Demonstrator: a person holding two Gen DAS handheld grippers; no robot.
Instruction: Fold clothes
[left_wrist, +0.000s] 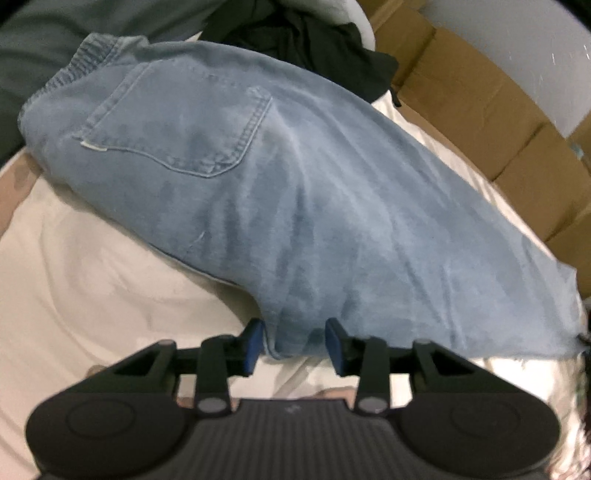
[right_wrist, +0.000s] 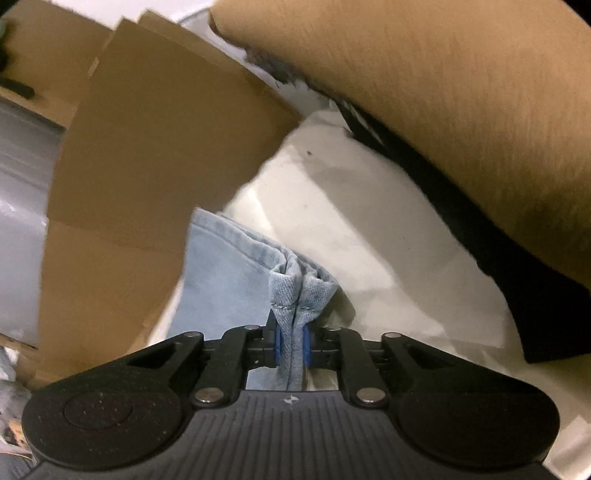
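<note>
While jeans (left_wrist: 280, 192) lie ahead | left hand-held gripper (left_wrist: 293, 347) straddles their edge, unclamped

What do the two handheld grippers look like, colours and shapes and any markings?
Both look alike. The left gripper has a black ribbed body, round housings on either side, angled black link arms with silver pivot pins, and blue pads on its jaws. The right gripper matches it, with a small white crosshair mark at the centre of the ribbed body. No cables or sleeves show.

A cream sheet (left_wrist: 92, 258) covers the work surface. Brown cardboard boxes (left_wrist: 491, 122) stand stacked along its far edge, against a pale wall (left_wrist: 517, 44).
</note>
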